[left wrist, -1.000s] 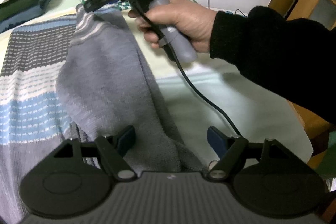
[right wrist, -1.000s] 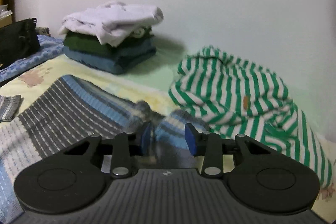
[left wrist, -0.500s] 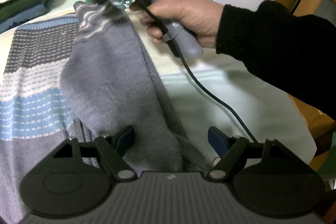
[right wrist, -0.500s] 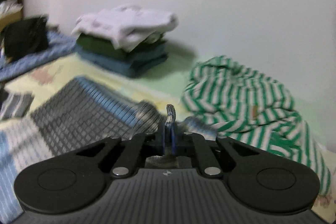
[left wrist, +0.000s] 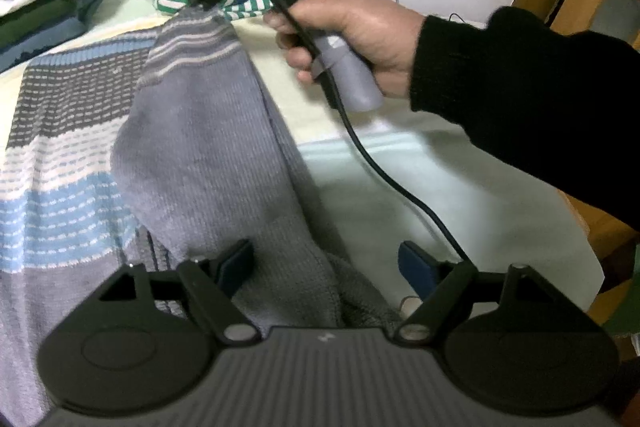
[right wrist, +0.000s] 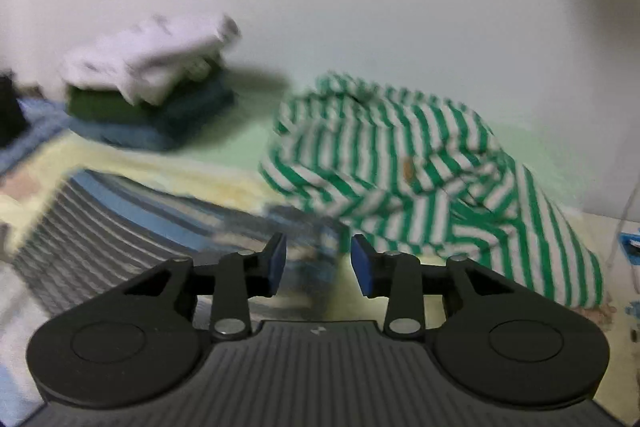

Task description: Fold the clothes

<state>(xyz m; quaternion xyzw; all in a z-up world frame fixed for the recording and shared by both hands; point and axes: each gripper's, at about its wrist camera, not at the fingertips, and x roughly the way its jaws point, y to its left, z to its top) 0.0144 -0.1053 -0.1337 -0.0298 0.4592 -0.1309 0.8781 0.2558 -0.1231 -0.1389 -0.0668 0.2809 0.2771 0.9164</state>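
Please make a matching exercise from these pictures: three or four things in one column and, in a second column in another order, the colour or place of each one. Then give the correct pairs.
Things:
1. crumpled shirt
2. top garment of the folded pile
3. sleeve of the sweater
4. sleeve on the person's arm

Descriptions:
A. black
B. green and white stripes
C. white
D. plain grey, folded over the blue, white and grey striped body

Pairs: 1-B, 2-C, 3-D, 4-A
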